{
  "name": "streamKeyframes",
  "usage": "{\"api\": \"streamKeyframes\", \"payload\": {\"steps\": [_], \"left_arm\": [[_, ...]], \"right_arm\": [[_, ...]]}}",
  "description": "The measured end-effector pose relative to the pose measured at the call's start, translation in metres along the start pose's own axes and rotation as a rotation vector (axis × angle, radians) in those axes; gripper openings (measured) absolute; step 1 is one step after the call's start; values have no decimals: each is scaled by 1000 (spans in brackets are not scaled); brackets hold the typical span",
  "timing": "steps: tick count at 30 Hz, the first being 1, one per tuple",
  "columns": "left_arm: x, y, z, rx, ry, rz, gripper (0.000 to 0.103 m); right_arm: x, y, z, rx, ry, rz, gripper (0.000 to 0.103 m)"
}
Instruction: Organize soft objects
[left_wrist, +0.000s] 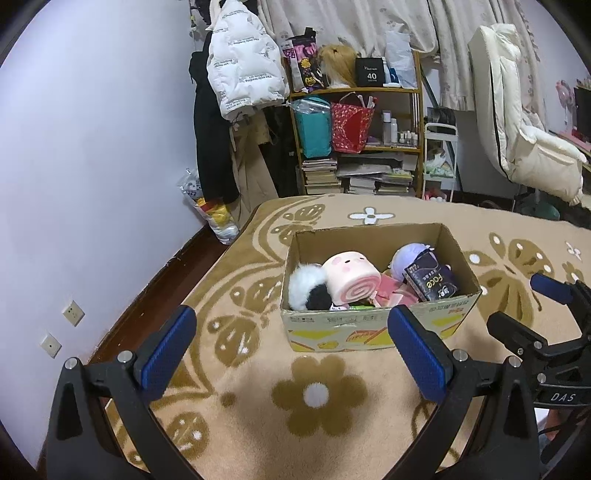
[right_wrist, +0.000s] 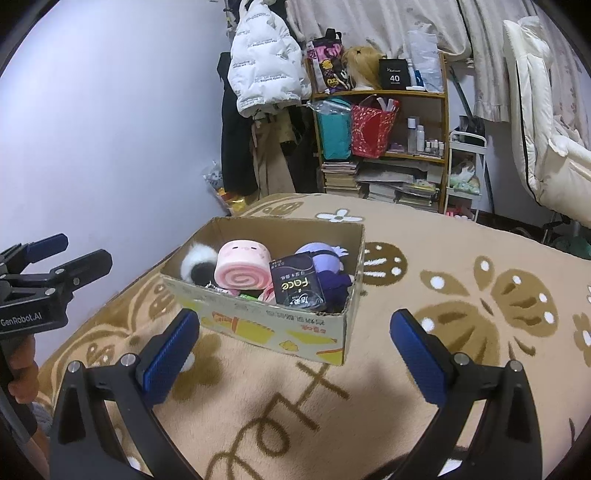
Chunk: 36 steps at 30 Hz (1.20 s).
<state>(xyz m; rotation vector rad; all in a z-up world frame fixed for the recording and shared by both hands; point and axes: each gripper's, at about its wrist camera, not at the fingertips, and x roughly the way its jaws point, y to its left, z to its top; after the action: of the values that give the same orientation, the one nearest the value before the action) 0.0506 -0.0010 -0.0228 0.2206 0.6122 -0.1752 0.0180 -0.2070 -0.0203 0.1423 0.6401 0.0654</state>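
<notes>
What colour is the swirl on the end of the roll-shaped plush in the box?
Pink and white spiral on the roll plush, clearest in the right wrist view.

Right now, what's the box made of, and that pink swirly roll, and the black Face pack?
The box looks like plain brown cardboard: matte, with frayed, torn edges. The pink swirly roll seems a soft plush or foam toy, smooth and matte. The black Face pack looks wrapped in thin glossy plastic film; it shines and crinkles.
</notes>
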Motion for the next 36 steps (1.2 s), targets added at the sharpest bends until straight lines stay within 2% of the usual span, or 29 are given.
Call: {"api": "streamKeyframes", "payload": {"steps": [13, 22, 36], "left_arm": [[-6, -2, 0, 5, -12, -10, 102], [-8, 1, -1, 7, -11, 29, 102], [-6, 2, -1, 15, -2, 29, 102]], "right_arm": [[-1, 1, -1, 1, -1, 2, 103], [-2, 0, -2, 18, -11, -5, 103], [-4, -2, -3, 22, -8, -9, 103]]}}
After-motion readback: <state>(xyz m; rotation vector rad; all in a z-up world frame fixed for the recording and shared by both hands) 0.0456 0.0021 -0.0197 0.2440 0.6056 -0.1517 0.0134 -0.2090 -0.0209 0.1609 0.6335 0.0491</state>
